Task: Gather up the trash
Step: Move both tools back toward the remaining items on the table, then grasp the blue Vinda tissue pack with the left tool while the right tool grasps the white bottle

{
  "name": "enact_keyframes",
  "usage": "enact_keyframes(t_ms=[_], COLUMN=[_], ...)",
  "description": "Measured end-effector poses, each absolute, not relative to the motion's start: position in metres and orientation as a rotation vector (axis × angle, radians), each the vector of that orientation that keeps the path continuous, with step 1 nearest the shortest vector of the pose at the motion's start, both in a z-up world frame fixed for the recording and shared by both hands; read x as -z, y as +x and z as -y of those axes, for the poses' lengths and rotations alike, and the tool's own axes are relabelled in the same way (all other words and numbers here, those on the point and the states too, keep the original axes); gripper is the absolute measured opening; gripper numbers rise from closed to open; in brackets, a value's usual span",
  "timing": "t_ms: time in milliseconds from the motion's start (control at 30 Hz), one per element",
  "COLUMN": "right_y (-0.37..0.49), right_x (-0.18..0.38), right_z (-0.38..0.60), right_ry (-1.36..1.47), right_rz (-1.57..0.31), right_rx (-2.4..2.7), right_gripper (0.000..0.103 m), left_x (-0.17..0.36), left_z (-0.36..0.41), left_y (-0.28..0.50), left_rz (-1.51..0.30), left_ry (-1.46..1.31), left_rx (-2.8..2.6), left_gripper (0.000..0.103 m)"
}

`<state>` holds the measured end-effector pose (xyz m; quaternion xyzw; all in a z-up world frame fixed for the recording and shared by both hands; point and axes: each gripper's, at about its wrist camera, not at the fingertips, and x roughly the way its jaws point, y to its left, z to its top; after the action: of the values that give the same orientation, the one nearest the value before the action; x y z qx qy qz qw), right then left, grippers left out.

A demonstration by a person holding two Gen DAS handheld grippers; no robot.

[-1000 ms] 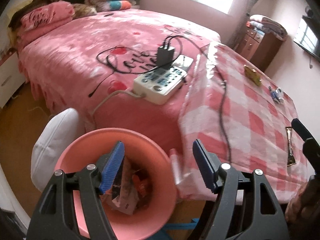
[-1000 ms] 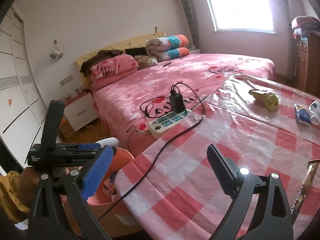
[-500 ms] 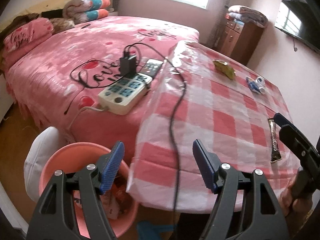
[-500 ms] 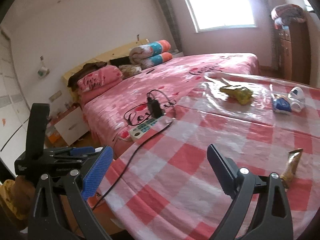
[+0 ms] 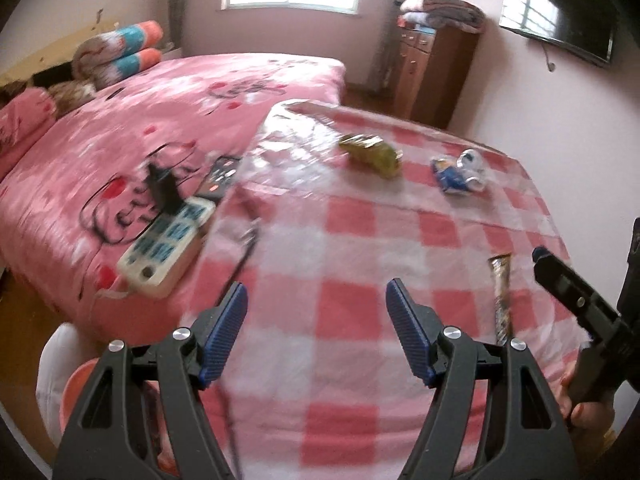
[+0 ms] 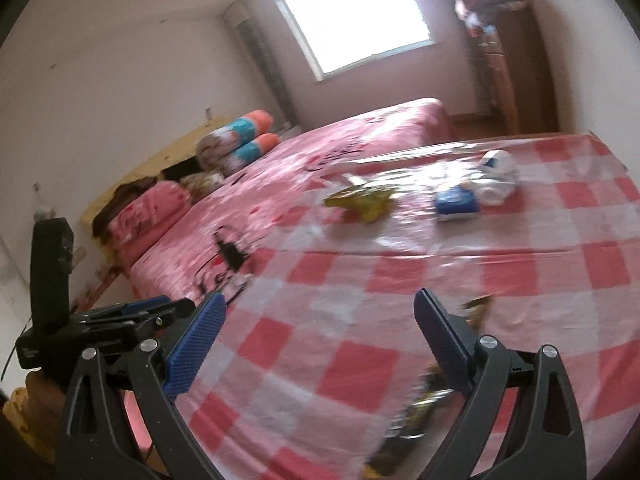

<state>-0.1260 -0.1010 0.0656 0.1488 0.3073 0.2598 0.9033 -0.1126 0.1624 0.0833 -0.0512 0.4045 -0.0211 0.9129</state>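
The checked tablecloth (image 5: 352, 240) reaches to its front and left edges, and the bed (image 5: 120, 128) lies just beside its left edge. Most of the cloth is bare. 3 pieces of trash rest on it: 1 yellow-green wrapper (image 5: 370, 153), 1 blue-white crumpled packet (image 5: 458, 170) and 1 brown stick wrapper (image 5: 501, 292) near the right edge. 1 pink bin (image 5: 74, 392) shows at lower left. The left gripper (image 5: 316, 330) and right gripper (image 6: 316, 340) hang over the cloth, jaws apart and empty.

Red-and-white checked tablecloth (image 5: 360, 240), pink bedspread (image 5: 140, 120), yellow-green wrapper (image 5: 372, 154), blue-padded fingers (image 5: 224, 336).
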Motion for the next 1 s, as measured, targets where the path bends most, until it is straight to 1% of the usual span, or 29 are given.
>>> enact_keyframes(t_ms=[300,533,767,1000], right_y=[-0.098,-0.088,-0.084,-0.08], right_x=[-0.046,-0.039,-0.035,-0.035], right_z=[0.176,0.21,0.232,0.237], right_ry=[0.45,0.509,0.548,0.559], right_rz=[-0.698,-0.707,-0.71,-0.701], right_rx=[-0.38,-0.303,-0.287,-0.284], right_gripper=[0.094,0.094,0.094,0.094], left_x=[-0.095,-0.072,-0.05,-0.052], left_z=[-0.079,-0.014,0.018,0.045], left_y=[-0.029,0.052,0.109,0.157], left_rz=[-0.834,-0.911,-0.952,-0.932], left_ry=[-0.045,-0.039,-0.05,-0.091], left_rx=[0.217,0.253,0.234,0.232], left_gripper=[0.072,0.072,0.072,0.072])
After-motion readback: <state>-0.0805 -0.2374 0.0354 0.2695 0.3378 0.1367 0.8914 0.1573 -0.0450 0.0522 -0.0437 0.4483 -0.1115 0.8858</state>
